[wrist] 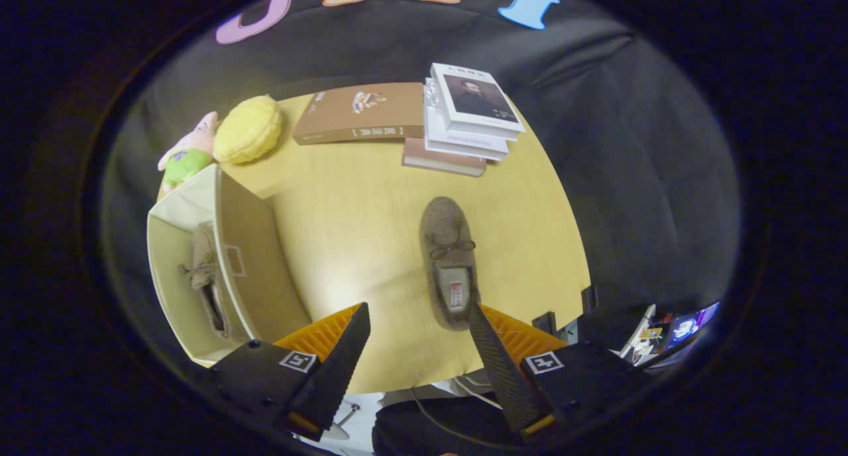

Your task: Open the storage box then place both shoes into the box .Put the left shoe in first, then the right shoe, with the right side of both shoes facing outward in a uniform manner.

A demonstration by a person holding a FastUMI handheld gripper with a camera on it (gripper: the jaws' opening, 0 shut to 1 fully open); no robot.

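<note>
While spread wide apart, tool [419, 315] above table, shoe [450, 260] just beside one fingertip.

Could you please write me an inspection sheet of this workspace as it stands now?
Surface: round wooden table, mostly bare in the middle.
Job's things: open storage box with one shoe inside; second shoe on the table, heel near one finger.
Clutter: stack of books, brown book, yellow cushion, plush toy.
Grippers: gripper open, holding nothing.
Cables: a thin cable below the table edge.
Surroundings: black cloth wall.
</note>
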